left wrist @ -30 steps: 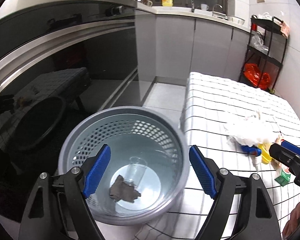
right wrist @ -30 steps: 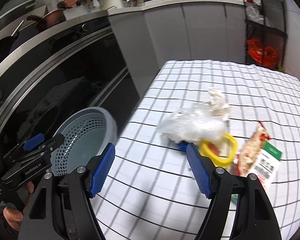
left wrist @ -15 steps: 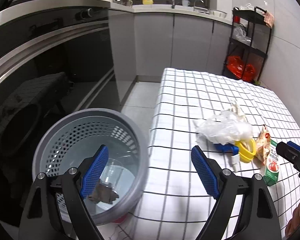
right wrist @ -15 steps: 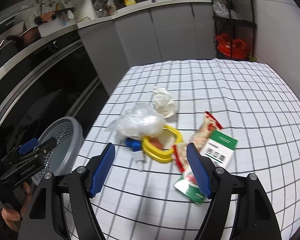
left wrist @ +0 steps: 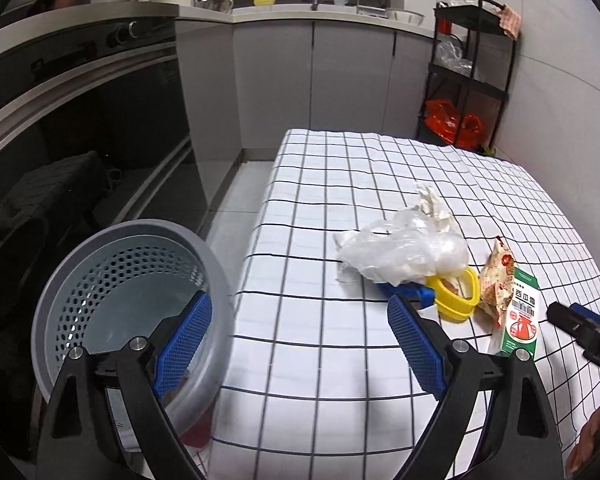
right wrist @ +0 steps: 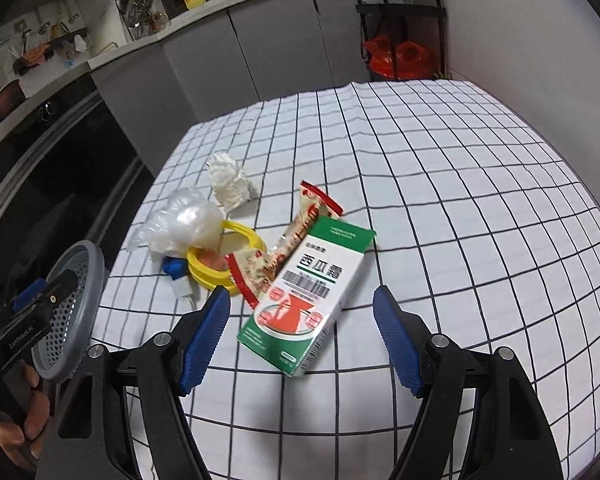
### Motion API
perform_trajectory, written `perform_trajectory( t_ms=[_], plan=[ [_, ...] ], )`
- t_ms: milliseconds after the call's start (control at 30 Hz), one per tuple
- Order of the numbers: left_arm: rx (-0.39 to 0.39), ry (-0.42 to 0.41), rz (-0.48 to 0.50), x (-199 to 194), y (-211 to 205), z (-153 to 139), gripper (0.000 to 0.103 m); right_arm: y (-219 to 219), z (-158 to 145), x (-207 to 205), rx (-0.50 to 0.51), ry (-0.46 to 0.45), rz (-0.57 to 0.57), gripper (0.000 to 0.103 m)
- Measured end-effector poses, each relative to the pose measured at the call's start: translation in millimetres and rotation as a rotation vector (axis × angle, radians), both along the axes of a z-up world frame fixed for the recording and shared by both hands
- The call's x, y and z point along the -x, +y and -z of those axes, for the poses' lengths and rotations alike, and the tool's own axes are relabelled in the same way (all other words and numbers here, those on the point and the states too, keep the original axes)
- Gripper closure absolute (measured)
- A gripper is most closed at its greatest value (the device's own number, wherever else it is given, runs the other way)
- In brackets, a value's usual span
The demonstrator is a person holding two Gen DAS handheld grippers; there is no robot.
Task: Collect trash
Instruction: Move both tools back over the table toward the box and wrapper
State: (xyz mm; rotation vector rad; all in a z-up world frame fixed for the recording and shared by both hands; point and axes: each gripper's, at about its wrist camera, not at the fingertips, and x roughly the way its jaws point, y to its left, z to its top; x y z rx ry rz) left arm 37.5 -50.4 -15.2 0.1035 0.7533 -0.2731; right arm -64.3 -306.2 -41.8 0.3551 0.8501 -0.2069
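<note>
Both grippers are held wide apart and empty: the right gripper [right wrist: 302, 342] has been carried, over the last second, from the basket side of the table to a spot directly in front of the green and white carton [right wrist: 306, 294], so that the carton is now framed between its blue pads [right wrist: 204, 340]. The left gripper [left wrist: 298, 346] has been swung off the grey perforated basket [left wrist: 60, 276], which was centred under it a second ago and is now seen beside the table edge, left of the carton and well apart from it. The remaining trash is gathered in one loose cluster on the checked tablecloth [right wrist: 440, 184]: a red snack wrapper [right wrist: 300, 236] is tucked against and partly under the carton's far end, a yellow ring-shaped piece [right wrist: 236, 260] is touching that wrapper on the basket side, a clear plastic bag [right wrist: 180, 224] is draped over the ring, a small blue piece [right wrist: 174, 268] is lodged beside them, and a crumpled tissue [right wrist: 230, 182] is set just beyond. From this shift it is judged that one drop-off has been finished and the carton has been chosen as the next pick; nothing on the table is gripped yet.
</note>
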Motion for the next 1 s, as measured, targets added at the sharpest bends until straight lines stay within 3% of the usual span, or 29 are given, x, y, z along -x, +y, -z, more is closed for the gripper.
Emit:
perform_trajectory(
  t_ms=[733, 1000],
  plan=[
    [-0.017, 0.015, 0.02, -8, -29, 14, 0.015, 14, 36, -29, 0.009, 0.159, 0.038, 0.032],
    [-0.025, 0.013, 0.028, -6, -31, 15, 0.015, 12, 40, -37, 0.009, 0.163, 0.059, 0.028]
  ],
)
